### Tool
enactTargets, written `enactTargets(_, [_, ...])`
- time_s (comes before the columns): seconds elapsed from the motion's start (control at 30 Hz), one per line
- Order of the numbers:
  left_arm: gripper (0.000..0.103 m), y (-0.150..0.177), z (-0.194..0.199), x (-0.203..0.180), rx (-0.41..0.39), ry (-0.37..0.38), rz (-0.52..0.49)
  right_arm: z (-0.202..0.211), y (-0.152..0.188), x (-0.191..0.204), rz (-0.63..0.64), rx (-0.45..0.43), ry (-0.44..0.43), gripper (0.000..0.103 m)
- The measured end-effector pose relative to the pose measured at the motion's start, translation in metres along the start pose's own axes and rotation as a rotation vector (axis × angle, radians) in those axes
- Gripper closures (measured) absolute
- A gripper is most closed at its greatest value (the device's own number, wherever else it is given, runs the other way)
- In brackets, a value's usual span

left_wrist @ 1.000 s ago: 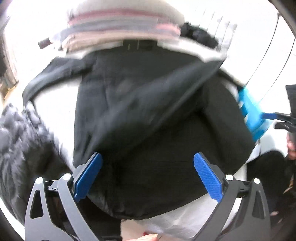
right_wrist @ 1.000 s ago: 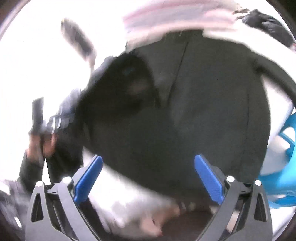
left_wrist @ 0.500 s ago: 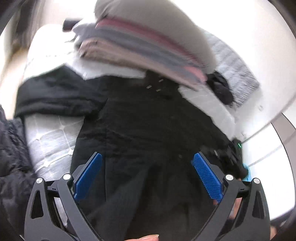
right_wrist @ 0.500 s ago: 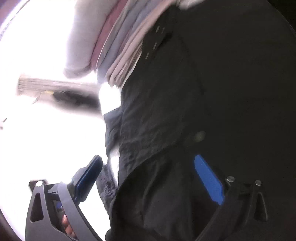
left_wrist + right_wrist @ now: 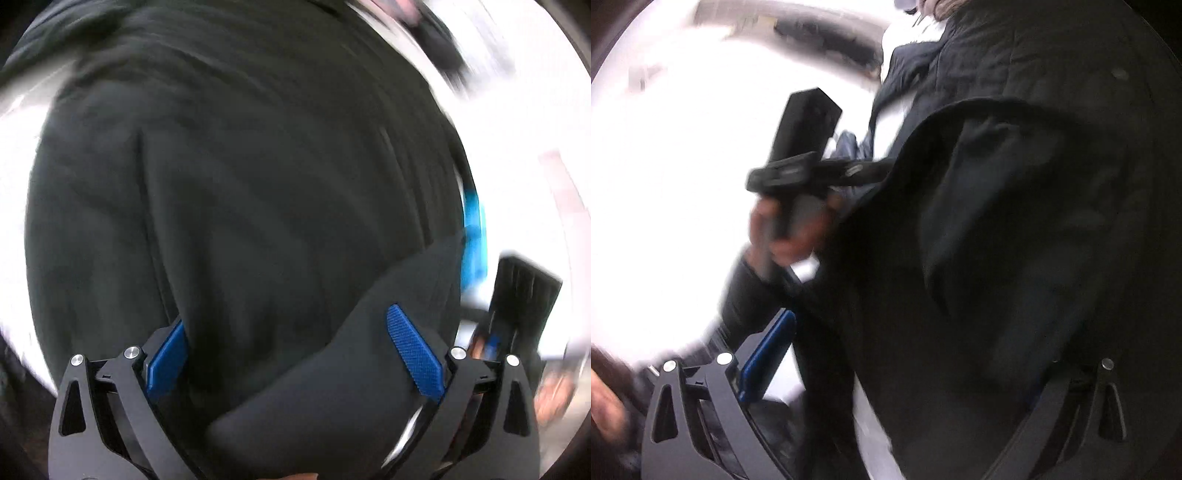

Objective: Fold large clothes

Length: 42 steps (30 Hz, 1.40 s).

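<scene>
With both the left gripper (image 5: 295, 354) and right gripper (image 5: 897, 369) gaping and clamping nothing, the bulky black coat (image 5: 258, 184) could slump unfolded.

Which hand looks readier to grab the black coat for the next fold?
Probably the left: its tongs stand open with a fold of the black coat between them. The right tongs are half buried in cloth.

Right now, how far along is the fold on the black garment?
Early. Done: nothing looks finished; the black garment is spread out, one flap lying loosely over it. In hand: the left gripper is open around that flap; the right gripper has cloth draped across it, grip unclear. Left: all the folds, then squaring up.
</scene>
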State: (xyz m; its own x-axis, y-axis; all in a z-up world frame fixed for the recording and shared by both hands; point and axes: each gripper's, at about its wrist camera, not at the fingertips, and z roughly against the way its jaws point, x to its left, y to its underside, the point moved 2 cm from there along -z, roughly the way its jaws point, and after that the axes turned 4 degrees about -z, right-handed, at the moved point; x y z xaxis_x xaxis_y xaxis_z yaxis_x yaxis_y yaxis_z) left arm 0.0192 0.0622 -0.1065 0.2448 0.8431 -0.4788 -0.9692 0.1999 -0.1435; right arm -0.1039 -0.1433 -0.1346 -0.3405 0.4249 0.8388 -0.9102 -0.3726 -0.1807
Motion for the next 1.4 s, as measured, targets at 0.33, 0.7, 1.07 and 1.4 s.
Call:
enactTargets(0.33, [0.007,0.059,0.068,-0.041,-0.235,-0.238,-0.186,0.059,0.083,0.031,0.046,-0.111,0.099,0.007])
enactTargets(0.7, [0.007,0.098,-0.011,-0.049,-0.135,-0.288,-0.183,-0.026,0.047,0.006,-0.127,-0.167,0.163,0.007])
enactTargets(1.07, [0.007,0.082,0.033,-0.107,-0.38,-0.389,-0.263,0.153,0.09,0.002,-0.18,-0.618,0.704,0.007])
enactTargets(1.4, [0.007,-0.048,-0.027,-0.134,-0.416,-0.313,-0.123,0.283,0.112,-0.13,-0.594,-1.064,0.255,0.007])
